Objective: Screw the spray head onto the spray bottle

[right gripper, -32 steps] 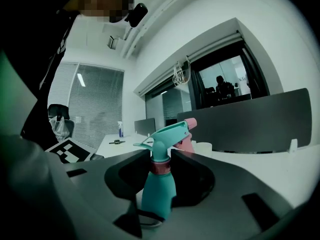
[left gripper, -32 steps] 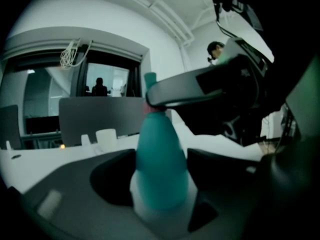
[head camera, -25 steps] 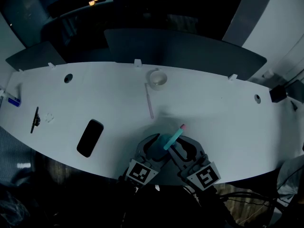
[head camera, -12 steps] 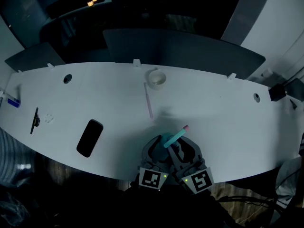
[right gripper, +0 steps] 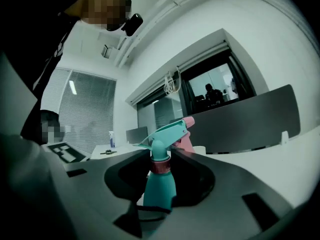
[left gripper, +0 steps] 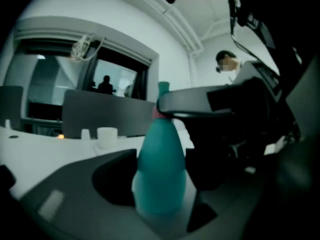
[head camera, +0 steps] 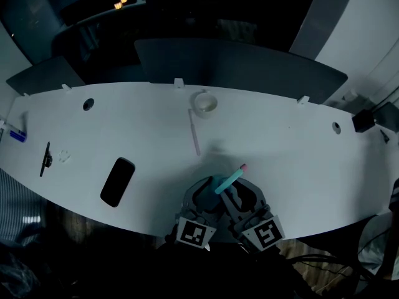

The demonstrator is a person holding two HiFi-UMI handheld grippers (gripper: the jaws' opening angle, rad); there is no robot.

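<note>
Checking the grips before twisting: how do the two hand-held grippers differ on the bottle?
The left hand-held gripper takes the bottle's wide body, its jaws having just been closing on it; the right hand-held gripper clamps the narrow pink collar under the spray head. So the left's jaws stand wider than the right's. Both hold the same teal bottle.

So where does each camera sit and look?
Head view: on the person's head, looking down at the white table; left gripper and right gripper show.
Left gripper view: rides the left gripper, facing its jaws, which have just been closing on the teal spray bottle.
Right gripper view: rides the right gripper, facing jaws clamped at the bottle's pink collar.
Shared: all three see that bottle.
</note>
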